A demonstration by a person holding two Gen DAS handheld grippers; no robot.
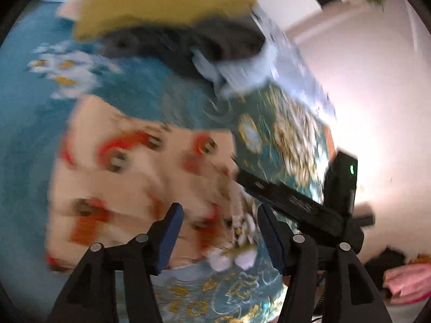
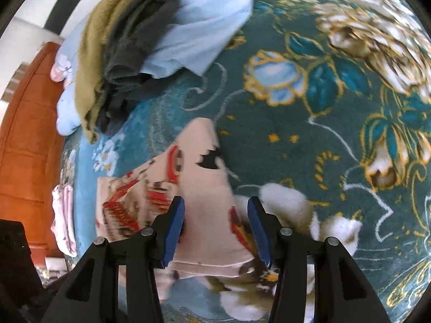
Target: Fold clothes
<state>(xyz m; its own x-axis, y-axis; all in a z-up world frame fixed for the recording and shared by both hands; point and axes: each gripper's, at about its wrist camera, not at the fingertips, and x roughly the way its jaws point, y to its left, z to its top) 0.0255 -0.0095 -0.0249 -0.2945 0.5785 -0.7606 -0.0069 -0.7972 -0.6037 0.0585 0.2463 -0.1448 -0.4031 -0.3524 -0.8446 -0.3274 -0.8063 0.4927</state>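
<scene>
A: Both tools hang over the bed, and the right gripper (image 2: 216, 231) has its blue pads spread wide, nothing pinched. Directly beneath and between them lies the peach printed garment (image 2: 194, 188), already doubled over, its narrow end pointing away from the fingers.

B: Same on the other side: the left gripper (image 1: 219, 238) is released too, the garment just ahead and to its left, heavily blurred. The right tool's black body crosses in from that gripper's right.

A: Looks like this piece is mostly folded, perhaps one tuck short.

B: And farther ahead, a heap waits: a dark grey garment (image 2: 134, 40), an olive one (image 2: 94, 62), a light blue one (image 2: 199, 21), all crumpled on the teal floral bedspread (image 2: 309, 123).

A: So plenty is left.
</scene>
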